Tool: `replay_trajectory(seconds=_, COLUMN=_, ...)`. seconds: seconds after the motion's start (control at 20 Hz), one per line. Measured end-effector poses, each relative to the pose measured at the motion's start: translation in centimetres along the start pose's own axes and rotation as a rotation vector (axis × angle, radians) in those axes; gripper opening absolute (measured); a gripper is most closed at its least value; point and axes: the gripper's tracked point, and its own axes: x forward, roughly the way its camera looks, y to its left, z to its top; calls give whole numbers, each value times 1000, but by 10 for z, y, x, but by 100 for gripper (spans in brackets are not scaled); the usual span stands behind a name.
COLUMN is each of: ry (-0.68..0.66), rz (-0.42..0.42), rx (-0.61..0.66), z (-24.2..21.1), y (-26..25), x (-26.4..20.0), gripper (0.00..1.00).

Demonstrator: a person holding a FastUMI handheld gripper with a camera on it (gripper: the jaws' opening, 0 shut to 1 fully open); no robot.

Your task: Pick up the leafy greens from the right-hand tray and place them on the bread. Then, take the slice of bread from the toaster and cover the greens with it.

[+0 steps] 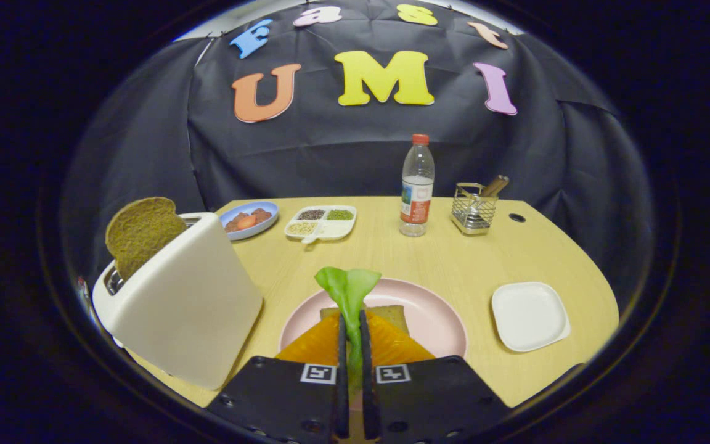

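Gripper view: fingers (354, 345) clenched on greens (349, 290), held over bread (392, 316) on pink plate (441, 308), white tray (529, 316) emptied; greens not yet laid down, toaster (188, 302) slice (142, 231) still to fetch.

Green leaf (349, 290) upright, pinched between fingers above bread (392, 316) on pink plate (435, 314); brown slice (140, 231) poking from toaster (188, 308).
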Motion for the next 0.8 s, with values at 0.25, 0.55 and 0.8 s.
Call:
replay_trajectory(seconds=0.25, ry=30, rz=-51, rx=-51, z=-11, y=-14, x=9, gripper=36)
replay_trajectory(seconds=0.55, ry=30, rz=-64, rx=-78, z=-21, y=-23, x=9, gripper=81)
replay_trajectory(seconds=0.8, ry=4, rz=-57, rx=-75, z=-15, y=-23, x=-6, gripper=96)
